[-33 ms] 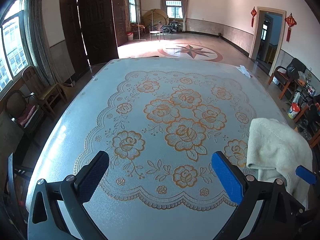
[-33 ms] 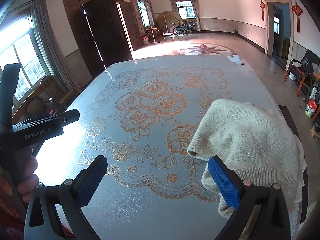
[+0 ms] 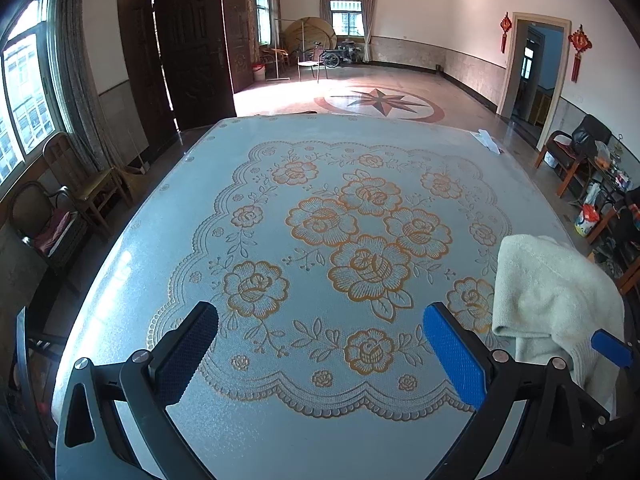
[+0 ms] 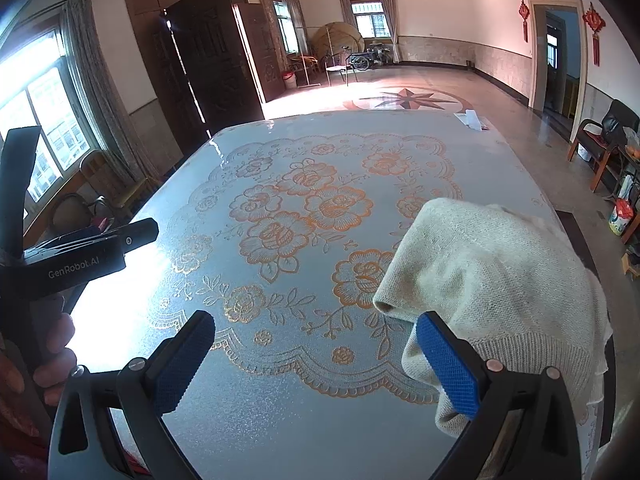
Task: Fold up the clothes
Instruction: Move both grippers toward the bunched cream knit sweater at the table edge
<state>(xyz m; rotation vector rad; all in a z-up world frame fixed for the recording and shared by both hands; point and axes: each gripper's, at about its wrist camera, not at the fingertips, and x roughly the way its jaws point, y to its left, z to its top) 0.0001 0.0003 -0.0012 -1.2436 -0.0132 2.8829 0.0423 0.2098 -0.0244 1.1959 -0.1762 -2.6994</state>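
**Sweater heaped at the table's right edge**

The cream knit sweater [image 4: 492, 272] lies bunched on the floral tablecloth [image 3: 320, 240], near its right edge. The right gripper [image 4: 316, 364] and left gripper [image 3: 320, 356] both gape wide, holding nothing.

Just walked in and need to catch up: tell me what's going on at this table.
A person is holding a two-finger gripper in each hand over a table with a floral cloth. Both the left gripper and the right gripper are open and hold nothing. A cream knit sweater lies bunched at the table's right edge, just beside the right gripper's blue finger. Folding has not started yet.
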